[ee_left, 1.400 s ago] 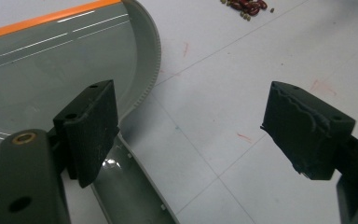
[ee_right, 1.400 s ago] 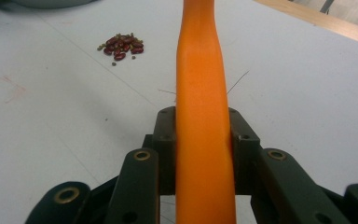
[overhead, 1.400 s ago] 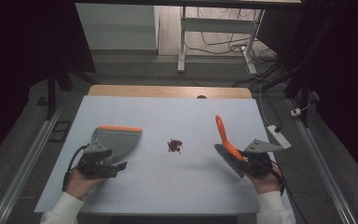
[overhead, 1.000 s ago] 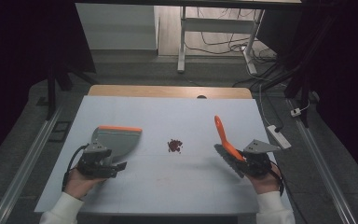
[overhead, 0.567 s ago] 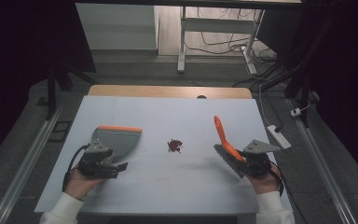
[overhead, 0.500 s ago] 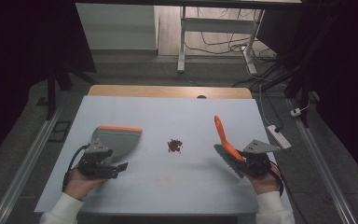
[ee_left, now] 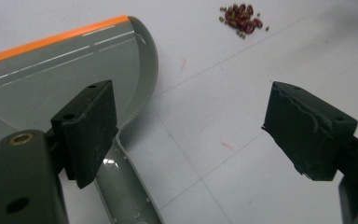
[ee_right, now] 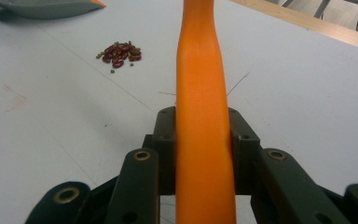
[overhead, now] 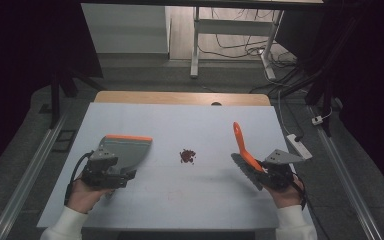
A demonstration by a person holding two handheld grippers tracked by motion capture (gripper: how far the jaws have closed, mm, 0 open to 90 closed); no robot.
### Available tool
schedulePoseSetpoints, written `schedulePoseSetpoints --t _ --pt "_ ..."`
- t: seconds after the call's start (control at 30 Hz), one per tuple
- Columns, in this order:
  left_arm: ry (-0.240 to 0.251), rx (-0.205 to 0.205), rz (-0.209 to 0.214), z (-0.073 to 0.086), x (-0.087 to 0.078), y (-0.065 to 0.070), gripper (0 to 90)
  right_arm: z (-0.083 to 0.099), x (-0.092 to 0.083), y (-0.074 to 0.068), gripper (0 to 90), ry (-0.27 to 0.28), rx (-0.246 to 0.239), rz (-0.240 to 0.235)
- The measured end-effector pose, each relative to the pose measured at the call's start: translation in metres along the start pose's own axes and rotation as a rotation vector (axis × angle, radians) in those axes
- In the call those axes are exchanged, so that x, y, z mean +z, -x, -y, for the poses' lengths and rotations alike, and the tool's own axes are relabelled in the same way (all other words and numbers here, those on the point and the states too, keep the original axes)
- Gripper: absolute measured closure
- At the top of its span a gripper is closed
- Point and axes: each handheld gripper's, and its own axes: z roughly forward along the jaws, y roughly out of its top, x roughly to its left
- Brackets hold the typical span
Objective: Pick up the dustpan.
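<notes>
In the high view one white worktop (overhead: 180,200) carries one grey dustpan (overhead: 125,150) with an orange front edge, one small heap of dark red beans (overhead: 187,156) and one brush (overhead: 245,152) with an orange handle. There are two hand-held grippers, one in each of the person's hands. The left hand-held gripper (overhead: 111,172) sits at the near end of the dustpan, low over the worktop, and the left hand (overhead: 82,192) grasps it from behind, with a white sleeve (overhead: 62,227) entering at the bottom. The right hand-held gripper (overhead: 267,172) holds the brush, whose handle rises tilted away from the person and whose dark bristles sit beside the gripper near the worktop. The right hand (overhead: 287,192) wraps it from below. The beans lie on the worktop between dustpan and brush, apart from both.

In the left gripper view the left hand-held gripper (ee_left: 191,130) is spread wide, its two black jaws far apart. The one at picture left is over the dustpan (ee_left: 51,79) where pan meets handle; whether it touches I cannot tell. The other jaw hangs over bare worktop (ee_left: 214,70). The beans (ee_left: 241,19) lie farther off, past the pan's curved edge.

In the right gripper view the right hand-held gripper (ee_right: 204,135) is pinched on the orange brush handle (ee_right: 200,74), one jaw against each side, and the handle runs straight up the middle. The beans (ee_right: 120,53) sit on the worktop (ee_right: 307,93) off to picture left, with the dustpan's (ee_right: 42,7) edge beyond.
</notes>
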Motion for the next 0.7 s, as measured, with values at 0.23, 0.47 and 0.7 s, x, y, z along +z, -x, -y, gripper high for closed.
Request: schedulePoseSetpoints --t 0.23,0.47,0.7 --pt "0.004 -0.023 -0.03 -0.01 -0.005 0.009 18.4 -0.001 -0.001 0.0 70.0 0.009 -0.004 -0.003" --pt "-0.014 -0.059 -0.064 -0.018 -0.001 0.011 18.0 -0.002 -0.001 -0.001 70.0 0.01 -0.008 -0.021" --pt "-0.056 -0.147 -0.12 -0.011 -0.003 -0.006 17.4 -0.003 0.001 -0.003 70.1 0.008 -0.02 -0.024"
